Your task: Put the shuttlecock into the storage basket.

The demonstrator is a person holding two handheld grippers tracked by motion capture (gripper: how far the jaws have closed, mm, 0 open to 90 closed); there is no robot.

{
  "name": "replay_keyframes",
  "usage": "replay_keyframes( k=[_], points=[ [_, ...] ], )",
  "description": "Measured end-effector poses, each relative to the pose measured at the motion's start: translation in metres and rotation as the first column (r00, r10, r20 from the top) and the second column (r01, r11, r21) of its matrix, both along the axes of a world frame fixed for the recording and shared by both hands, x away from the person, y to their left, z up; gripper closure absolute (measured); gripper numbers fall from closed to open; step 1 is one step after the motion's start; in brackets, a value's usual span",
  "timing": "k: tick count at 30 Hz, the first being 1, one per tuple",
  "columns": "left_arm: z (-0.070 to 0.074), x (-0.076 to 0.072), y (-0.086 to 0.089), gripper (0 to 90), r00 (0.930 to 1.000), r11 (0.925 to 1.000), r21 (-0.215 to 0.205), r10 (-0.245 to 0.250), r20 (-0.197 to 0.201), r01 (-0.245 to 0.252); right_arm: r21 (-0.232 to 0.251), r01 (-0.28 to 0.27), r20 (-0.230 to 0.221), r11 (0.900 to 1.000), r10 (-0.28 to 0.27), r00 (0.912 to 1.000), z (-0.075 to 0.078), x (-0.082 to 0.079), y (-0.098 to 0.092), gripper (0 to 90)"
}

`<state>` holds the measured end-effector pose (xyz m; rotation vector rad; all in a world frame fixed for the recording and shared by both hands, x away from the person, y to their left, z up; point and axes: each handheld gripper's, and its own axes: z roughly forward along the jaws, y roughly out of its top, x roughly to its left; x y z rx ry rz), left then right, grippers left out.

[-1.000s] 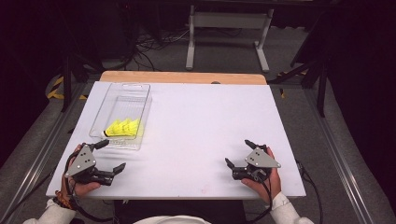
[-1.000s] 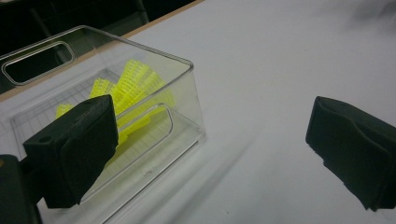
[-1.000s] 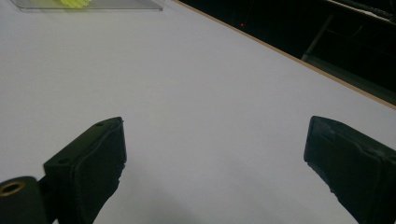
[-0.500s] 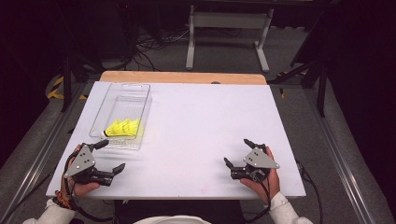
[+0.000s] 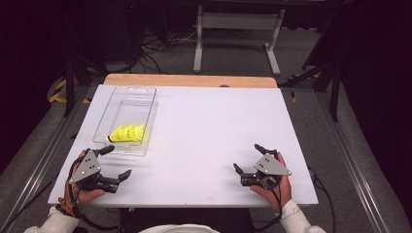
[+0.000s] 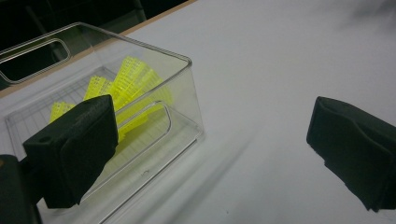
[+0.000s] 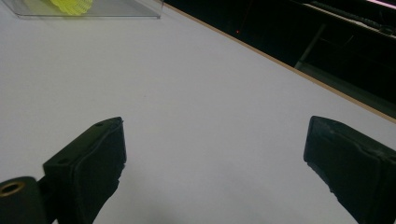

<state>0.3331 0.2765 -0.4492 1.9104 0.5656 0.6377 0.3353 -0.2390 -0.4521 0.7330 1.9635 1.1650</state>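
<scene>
A clear plastic bin [image 5: 145, 93] stands on the left half of the white table [image 5: 218, 121]. Yellow shuttlecocks [image 5: 128, 132] lie at its near end. My left gripper [image 5: 118, 161] rests open just in front of the bin's near wall, held by a hand at the table's front left. In the left gripper view the bin [image 6: 187, 63] and the shuttlecocks [image 6: 133, 81] sit behind the left jaw, and nothing lies between the jaws of the left gripper [image 6: 210, 144]. My right gripper [image 5: 247, 157] rests open at the front right over bare table. The right gripper [image 7: 215, 154] holds nothing.
A wooden strip [image 5: 189, 80] runs along the table's far edge. Beyond it stand a metal frame [image 5: 235, 22] and cables on a dark floor. The bin's corner [image 7: 116, 9] shows at the top left of the right gripper view.
</scene>
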Motion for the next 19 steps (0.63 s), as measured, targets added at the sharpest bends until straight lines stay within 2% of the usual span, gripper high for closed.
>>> replay_keyframes(
  k=[19],
  points=[
    [-0.0003,0.0016,0.0003,3.3,1.0,1.0,-0.003,-0.001,-0.006,0.001,-0.004,0.008,0.007,1.0,-0.008,0.9999,0.0,0.0004,0.0004,7.1]
  ],
)
